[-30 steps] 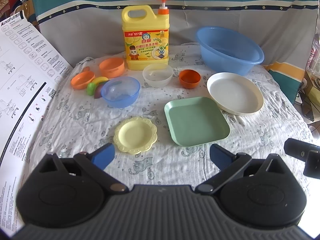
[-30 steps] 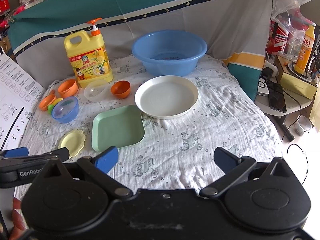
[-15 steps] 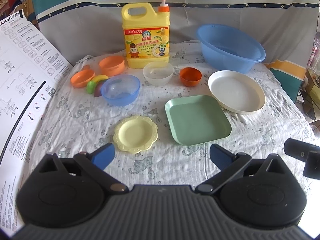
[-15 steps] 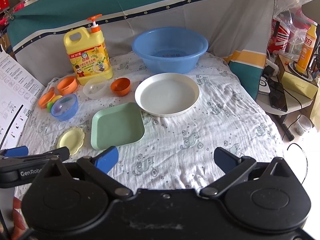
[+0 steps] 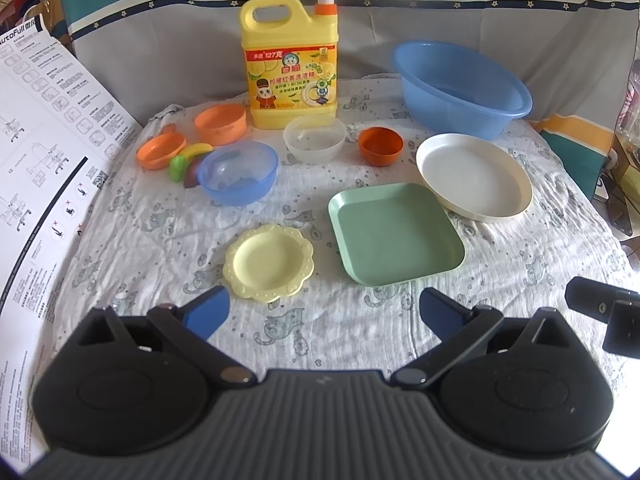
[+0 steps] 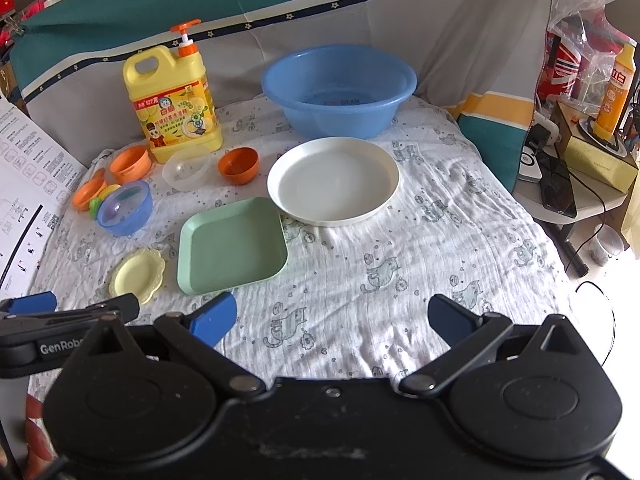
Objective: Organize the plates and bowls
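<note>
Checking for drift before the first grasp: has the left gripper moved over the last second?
Yes, slightly. In the left wrist view the soap jug and green plate sit a little higher than before, so the open left gripper has tipped down or eased forward.

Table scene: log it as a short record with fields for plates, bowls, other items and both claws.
plates: white round plate, green square plate, small yellow plate, all lying flat on the cloth
bowls: blue bowl, clear bowl, dark orange bowl, two light orange bowls at far left
other: big blue basin, yellow soap jug
left claw: open, holding nothing
right claw: open, holding nothing
</note>
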The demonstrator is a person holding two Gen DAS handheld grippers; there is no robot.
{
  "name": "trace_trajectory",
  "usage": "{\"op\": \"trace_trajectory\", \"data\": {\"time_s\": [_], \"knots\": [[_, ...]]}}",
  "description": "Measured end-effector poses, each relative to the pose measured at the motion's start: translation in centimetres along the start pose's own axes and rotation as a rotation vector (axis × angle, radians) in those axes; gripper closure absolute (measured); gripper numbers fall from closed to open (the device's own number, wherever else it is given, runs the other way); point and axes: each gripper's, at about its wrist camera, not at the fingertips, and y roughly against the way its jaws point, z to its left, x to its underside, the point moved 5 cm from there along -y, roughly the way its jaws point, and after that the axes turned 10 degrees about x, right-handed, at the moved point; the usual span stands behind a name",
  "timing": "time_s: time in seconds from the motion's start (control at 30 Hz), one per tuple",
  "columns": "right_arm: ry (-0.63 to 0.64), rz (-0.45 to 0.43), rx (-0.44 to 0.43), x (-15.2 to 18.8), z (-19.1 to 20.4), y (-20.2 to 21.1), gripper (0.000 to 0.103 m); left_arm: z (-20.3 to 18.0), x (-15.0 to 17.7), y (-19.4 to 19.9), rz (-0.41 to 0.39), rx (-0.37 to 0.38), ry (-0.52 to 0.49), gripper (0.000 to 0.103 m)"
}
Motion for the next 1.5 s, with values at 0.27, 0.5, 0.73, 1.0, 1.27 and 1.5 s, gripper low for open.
{"op": "trace_trajectory", "data": {"time_s": [0.27,0.5,0.73,1.0,1.27,1.5], "knots": [[-0.01,0.02,0.006,0.1,-0.2,-1.0,0.0,-0.1,0.3,-0.9,0.013,0.008,-0.006,0.0],[0.004,0.039,0.011,0.0,-0.2,-2.6,0.0,0.2,-0.1,-2.7,0.015,0.022,-0.006,0.0],[0.022,-0.03,-0.03,-1.4,-0.9,-5.5,0.0,0.0,-2.2,-5.9,0.004,0.019,-0.028,0.0],[0.075,-0.031,0.014,-5.2,-2.7,-12.0,0.0,-2.1,-5.3,-9.8,0.004,0.098,-0.076,0.0],[-0.029,0.017,0.007,-9.1,-5.0,-19.4,0.041,-3.1,-7.9,-13.7,0.022,0.107,-0.073,0.0],[-0.042,0.023,0.031,-10.3,-5.2,-24.0,0.072,-4.4,-9.6,-16.6,0.038,0.112,-0.086,0.0]]}}
